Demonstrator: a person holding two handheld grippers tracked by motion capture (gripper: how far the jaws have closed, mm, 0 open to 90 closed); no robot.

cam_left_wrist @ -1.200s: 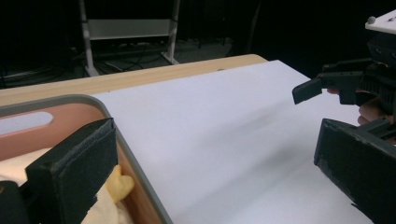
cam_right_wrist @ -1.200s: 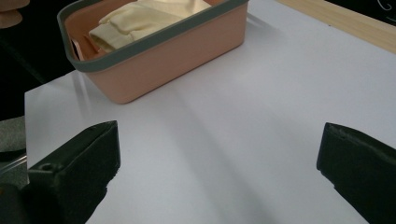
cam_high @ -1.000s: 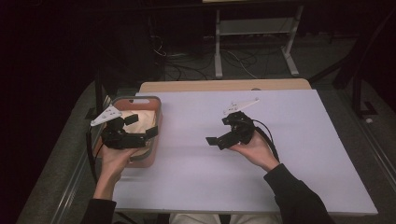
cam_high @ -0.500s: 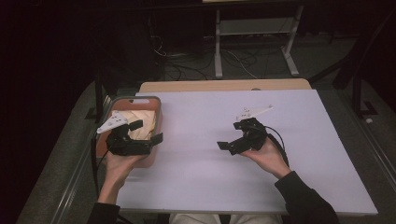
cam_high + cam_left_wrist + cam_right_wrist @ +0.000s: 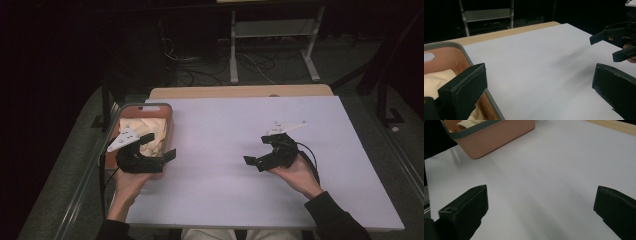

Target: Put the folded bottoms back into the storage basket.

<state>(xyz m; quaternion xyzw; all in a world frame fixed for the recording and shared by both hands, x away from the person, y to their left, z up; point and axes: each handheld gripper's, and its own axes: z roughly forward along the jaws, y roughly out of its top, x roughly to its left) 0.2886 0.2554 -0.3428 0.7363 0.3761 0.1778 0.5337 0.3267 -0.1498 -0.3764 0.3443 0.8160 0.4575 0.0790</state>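
A pink basket (image 5: 145, 106) with a grey rim stands at the left edge of the white tabletop (image 5: 220, 200), with a cream cloth (image 5: 150, 127) crumpled inside. My left gripper (image 5: 161, 146) hangs open over the basket's near end, one jaw above the cloth and the other past the rim over the table. In the left gripper view the open gripper (image 5: 539, 87) straddles the basket rim (image 5: 461, 48) beside the cloth (image 5: 434, 80). My right gripper (image 5: 256, 150) is open and empty over the table's right half. In its own view the right gripper (image 5: 540, 205) faces the basket (image 5: 496, 137).
A strip of wooden table (image 5: 240, 91) shows behind the white sheet. Beyond it, on the dark floor, lie cables and the white legs of a stand (image 5: 233, 50). A metal rail (image 5: 82, 190) runs along the table's left side.
The right gripper has drifted right and toward the near edge. The left gripper has eased back slightly toward the basket's near end. Both stay open.
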